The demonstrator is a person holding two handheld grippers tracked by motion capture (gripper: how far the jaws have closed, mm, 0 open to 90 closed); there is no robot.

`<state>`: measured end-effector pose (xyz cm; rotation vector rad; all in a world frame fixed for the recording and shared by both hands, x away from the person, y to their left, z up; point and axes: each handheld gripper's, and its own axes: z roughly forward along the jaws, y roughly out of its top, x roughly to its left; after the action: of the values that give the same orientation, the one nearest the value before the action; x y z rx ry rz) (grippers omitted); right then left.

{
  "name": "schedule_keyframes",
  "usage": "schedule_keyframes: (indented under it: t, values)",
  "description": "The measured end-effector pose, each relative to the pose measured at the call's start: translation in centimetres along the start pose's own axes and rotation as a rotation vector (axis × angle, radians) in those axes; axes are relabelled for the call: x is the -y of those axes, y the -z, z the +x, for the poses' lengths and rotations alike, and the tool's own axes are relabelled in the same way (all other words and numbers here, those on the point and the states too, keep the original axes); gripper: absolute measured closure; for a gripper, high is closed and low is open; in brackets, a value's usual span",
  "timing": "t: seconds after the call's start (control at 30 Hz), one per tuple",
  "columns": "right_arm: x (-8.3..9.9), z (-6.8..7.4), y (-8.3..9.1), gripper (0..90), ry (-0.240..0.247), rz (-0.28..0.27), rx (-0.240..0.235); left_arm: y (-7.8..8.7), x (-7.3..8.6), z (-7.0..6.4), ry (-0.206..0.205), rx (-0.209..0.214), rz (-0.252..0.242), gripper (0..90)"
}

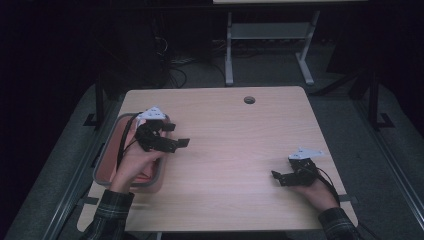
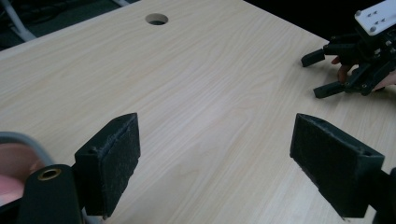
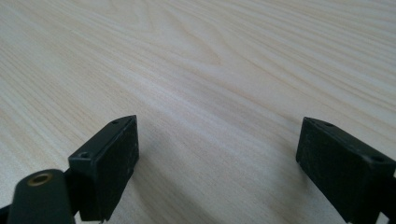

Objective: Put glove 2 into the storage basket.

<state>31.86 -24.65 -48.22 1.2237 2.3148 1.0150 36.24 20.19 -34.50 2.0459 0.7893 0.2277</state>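
Nearest us, our left gripper (image 1: pixel 175 135) gapes empty beside the grey-rimmed pink tray (image 1: pixel 102 161); our right gripper (image 1: pixel 280 178) also spread wide over the pale wooden table (image 1: pixel 235 135).

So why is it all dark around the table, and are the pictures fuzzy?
High view: light falls on the table, while the floor and the desk legs behind are dim. Left gripper view: the wood grain is sharp, but the near jaws and the tray rim look soft. Right gripper view: even light, a pale sheen on the wood, faint shadows under the jaws.
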Motion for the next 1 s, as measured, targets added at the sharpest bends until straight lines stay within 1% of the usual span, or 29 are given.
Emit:
schedule_keyframes:
  t: [0.03,0.1,0.13,0.17,0.2,0.27,0.3,0.33,0.37,0.4,0.5,0.57,0.63,0.67,0.7,0.8,0.83,0.87,0.9,0.97,1.0]
  values:
    - [0.0,0.0,0.0,12.5,0.000,0.000,0.000,-0.3,0.0,-0.3,-0.009,0.004,0.005,15.4]
    - [0.0,0.0,0.0,12.5,-0.001,0.000,0.000,-1.0,0.0,-0.8,-0.012,0.010,0.008,15.4]
    - [0.0,0.0,0.0,12.5,-0.001,0.000,0.000,-1.3,0.0,-1.0,-0.021,0.020,0.018,15.4]
    - [0.0,0.0,0.0,12.5,0.000,0.000,0.000,-1.8,0.1,-1.3,-0.021,0.024,0.021,15.4]
    - [0.0,0.0,0.0,12.5,0.000,0.000,-0.001,-2.0,0.1,-1.5,-0.029,0.023,0.024,15.4]
    - [0.0,0.0,0.0,12.5,0.000,0.000,0.000,-2.7,0.2,-2.0,-0.025,0.031,0.025,15.4]
    - [0.0,0.0,0.0,12.5,0.000,0.000,-0.001,-3.0,0.2,-2.2,-0.032,0.034,0.028,15.4]
    - [0.0,0.0,0.0,12.5,0.000,0.000,-0.001,-3.3,0.3,-2.4,-0.026,0.035,0.027,15.4]
    - [0.0,0.0,0.0,12.5,0.000,0.001,-0.001,-3.4,0.3,-2.5,-0.035,0.037,0.031,15.4]
    - [0.0,0.0,0.0,12.5,0.000,0.000,-0.001,-3.7,0.4,-2.8,-0.033,0.037,0.031,15.4]
    - [0.0,0.0,0.0,12.5,0.000,0.001,-0.001,-4.6,0.6,-3.5,-0.044,0.044,0.041,15.4]
    - [0.0,0.0,0.0,12.5,0.000,0.001,-0.001,-5.1,0.8,-3.9,-0.060,0.040,0.059,15.0]
    - [0.0,0.0,0.0,12.5,0.001,0.000,-0.001,-5.7,1.0,-4.4,-0.059,0.039,0.065,14.6]
    - [0.0,0.0,0.0,12.5,0.000,0.000,-0.001,-6.0,1.2,-4.5,-0.068,0.040,0.072,14.6]
    - [0.0,0.0,0.0,12.5,0.000,0.001,-0.001,-6.4,1.3,-4.8,-0.065,0.044,0.074,14.6]
    - [0.0,0.0,0.0,12.5,0.001,0.000,0.000,-7.2,1.6,-5.3,-0.079,0.045,0.093,14.6]
    - [0.0,0.0,0.0,12.5,0.001,0.000,-0.001,-7.6,1.8,-5.6,-0.087,0.038,0.105,14.6]
    - [0.0,0.0,0.0,12.5,0.000,0.001,-0.001,-7.8,2.0,-5.8,-0.088,0.038,0.108,14.6]
    - [0.0,0.0,0.0,12.5,0.001,0.000,-0.001,-8.1,2.1,-5.9,-0.097,0.039,0.114,14.6]
    - [0.0,0.0,0.0,12.5,0.000,0.000,-0.001,-8.6,2.5,-6.4,-0.092,0.035,0.117,14.6]
    - [0.0,0.0,0.0,12.5,0.000,0.001,-0.001,-8.9,2.6,-6.6,-0.101,0.033,0.123,14.6]
